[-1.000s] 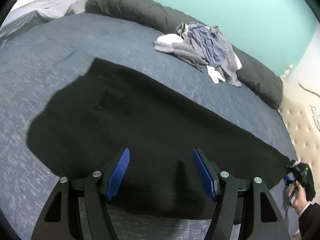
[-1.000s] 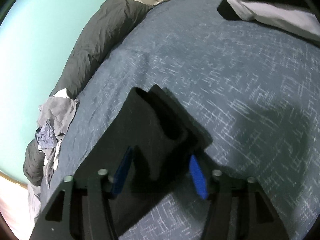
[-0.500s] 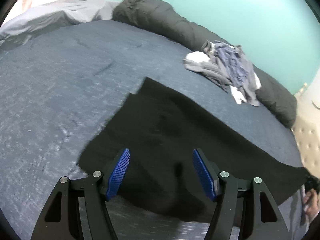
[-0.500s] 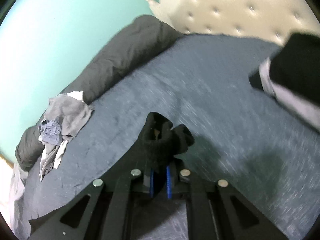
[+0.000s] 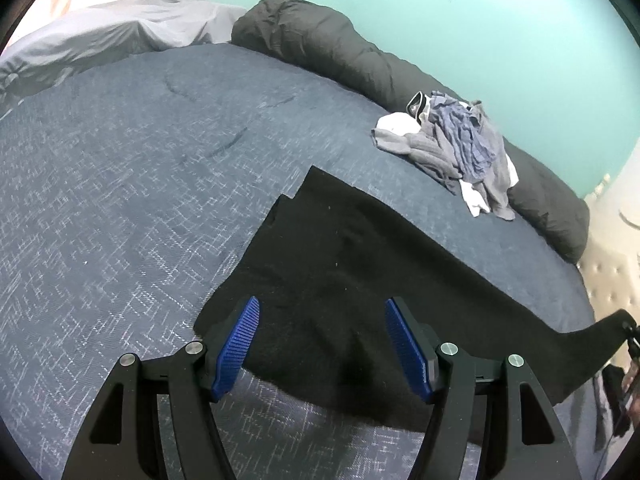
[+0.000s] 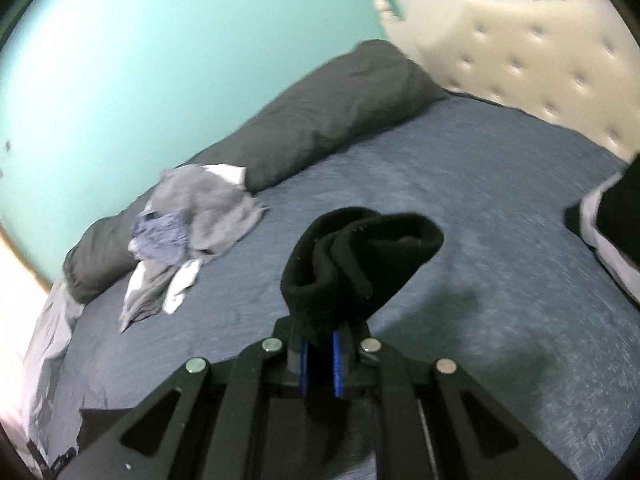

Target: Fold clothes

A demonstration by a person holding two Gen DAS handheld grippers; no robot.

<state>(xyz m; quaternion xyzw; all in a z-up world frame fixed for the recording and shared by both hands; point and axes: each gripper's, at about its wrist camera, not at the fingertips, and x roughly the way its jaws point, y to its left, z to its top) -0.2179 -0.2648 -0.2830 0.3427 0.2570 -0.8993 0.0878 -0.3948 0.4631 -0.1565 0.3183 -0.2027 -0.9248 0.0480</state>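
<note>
Two grippers work one black fleecy garment (image 5: 360, 280) on a bed. The right gripper (image 6: 320, 354) has its blue ribbed pads pressed together on a bunched end of that cloth, which stands up above the pads in a thick rolled wad, lifted off the blue-grey woven bedspread (image 6: 480, 184). The left gripper (image 5: 322, 344) hangs spread wide over the near edge of the same garment, pinching nothing.

The rest of the black cloth lies flat on the bedspread in a long strip, its far end squared off with a small stepped corner, its right end drawn up into a taut tail toward the right-hand tool at the frame edge.

My judgement: one end is being carried for a fold. To do it well, the raised end should travel low and level along the strip while the free gripper pins or catches the near edge, so the soft, matte, clingy pile does not drag and skew.

Beyond lie a loose pile of grey, blue and white clothes (image 5: 452, 152), crumpled and thin, a long dark grey rolled duvet (image 5: 344, 56) along the teal wall, and a cream tufted headboard (image 6: 540, 60).
</note>
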